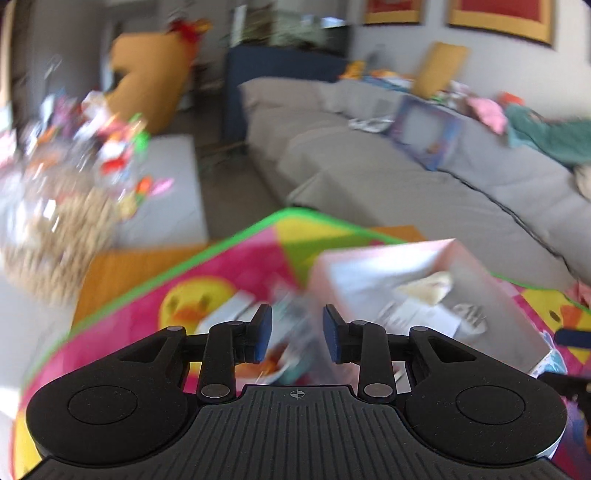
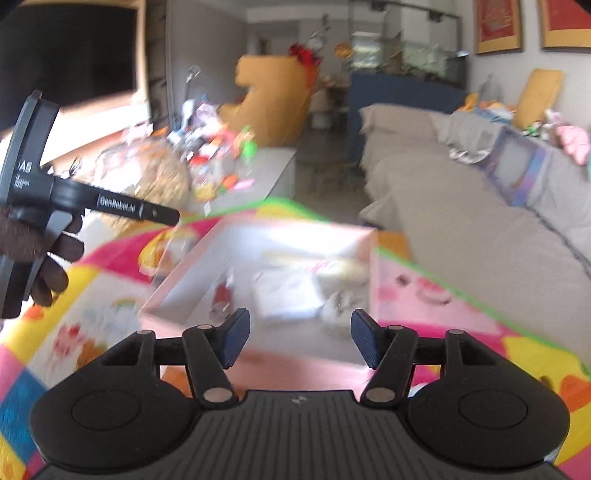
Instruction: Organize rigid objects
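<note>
**The room around me**

I faced a long grey sofa [image 1: 424,192] along a pale wall [image 2: 469,70] hung with red, gold-framed pictures [image 1: 498,18]. A dark blue cabinet [image 2: 402,92] stood at the far end. A bright play mat [image 1: 229,266] covered the floor, daylight washing over it.

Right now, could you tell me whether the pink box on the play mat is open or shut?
Open. The pink box shows its pale inner walls, with loose items lying inside; no lid covers it. The blur hides what they are.
</note>
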A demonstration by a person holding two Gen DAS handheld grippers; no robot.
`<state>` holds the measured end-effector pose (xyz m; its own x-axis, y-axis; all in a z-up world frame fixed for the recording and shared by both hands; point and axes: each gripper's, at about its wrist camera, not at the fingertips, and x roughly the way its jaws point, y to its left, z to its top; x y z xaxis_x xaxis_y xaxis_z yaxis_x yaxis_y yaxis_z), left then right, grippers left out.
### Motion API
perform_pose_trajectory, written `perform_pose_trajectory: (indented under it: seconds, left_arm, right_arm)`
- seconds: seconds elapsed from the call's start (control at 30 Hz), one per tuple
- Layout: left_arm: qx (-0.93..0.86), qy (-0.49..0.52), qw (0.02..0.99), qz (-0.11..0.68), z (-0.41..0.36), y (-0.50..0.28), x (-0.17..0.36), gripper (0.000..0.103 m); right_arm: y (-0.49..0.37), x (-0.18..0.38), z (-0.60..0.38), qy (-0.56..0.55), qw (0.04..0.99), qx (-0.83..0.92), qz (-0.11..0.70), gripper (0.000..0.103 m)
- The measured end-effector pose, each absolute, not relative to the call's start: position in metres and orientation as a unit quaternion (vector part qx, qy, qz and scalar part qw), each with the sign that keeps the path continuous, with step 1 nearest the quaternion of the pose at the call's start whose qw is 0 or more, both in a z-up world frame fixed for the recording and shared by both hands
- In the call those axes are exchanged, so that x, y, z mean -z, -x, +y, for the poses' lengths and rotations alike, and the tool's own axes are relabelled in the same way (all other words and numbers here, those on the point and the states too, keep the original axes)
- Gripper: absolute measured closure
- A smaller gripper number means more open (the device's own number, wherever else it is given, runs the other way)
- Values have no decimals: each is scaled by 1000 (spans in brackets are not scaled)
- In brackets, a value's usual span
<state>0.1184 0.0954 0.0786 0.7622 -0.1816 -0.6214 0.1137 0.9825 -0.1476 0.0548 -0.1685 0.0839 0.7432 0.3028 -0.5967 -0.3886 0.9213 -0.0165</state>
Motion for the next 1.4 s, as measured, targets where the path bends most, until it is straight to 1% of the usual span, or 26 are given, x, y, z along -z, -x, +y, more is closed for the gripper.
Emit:
perform_pose_trajectory:
  seconds: [0.17,0.23,0.3,0.4,0.43,0.63,0.73,0.8,0.93,1.0,1.1,1.23,1.37,1.4]
  left_arm:
    - [58,121,907,400,124,-106,-45,70]
    - [60,147,897,413,127,-108,-36,70]
    - [51,151,895,416,125,-112,-33,70]
    - [34,126,896,425,112,-116,-26,70]
    - [30,119,899,421,105,-118,-24,65]
    - [36,109,897,426,83,-115,-22,67]
    - [34,73,903,423,74,-113,-22,68]
    - [42,49,904,422,72,-111,-22,65]
    - [39,-43,909,413,68,-95,-18,64]
    - [32,-69,912,404,74,-83,-18,64]
    - [21,-49,913,403,96,-68,-18,64]
    - [36,3,921,387,122,-52,-15,70]
    - [42,12,930,365,129,-42,-11,75]
    - [39,13,931,363,129,-40,-11,75]
  right_arm:
    - [-42,-78,-143,87,924,-204,311,42]
    - [-35,-78,-138,87,920,-215,315,42]
    - [-27,-76,-133,93,916,-224,320,42]
    - [-14,-69,-125,106,909,-236,326,42]
    - [-10,-67,-124,111,908,-237,327,42]
    - [-7,-54,-122,108,901,-237,347,42]
    - [-8,-48,-121,101,899,-234,355,42]
    - [-6,-45,-122,98,898,-237,358,42]
    - [-3,-41,-126,97,897,-236,362,42]
    - [-3,-41,-127,96,897,-235,363,42]
    - [-4,-46,-124,93,898,-239,357,42]
    - [-11,-67,-108,90,901,-267,331,43]
    - [-40,-93,-68,110,898,-292,311,45]
    - [-49,-95,-56,121,896,-294,310,47]
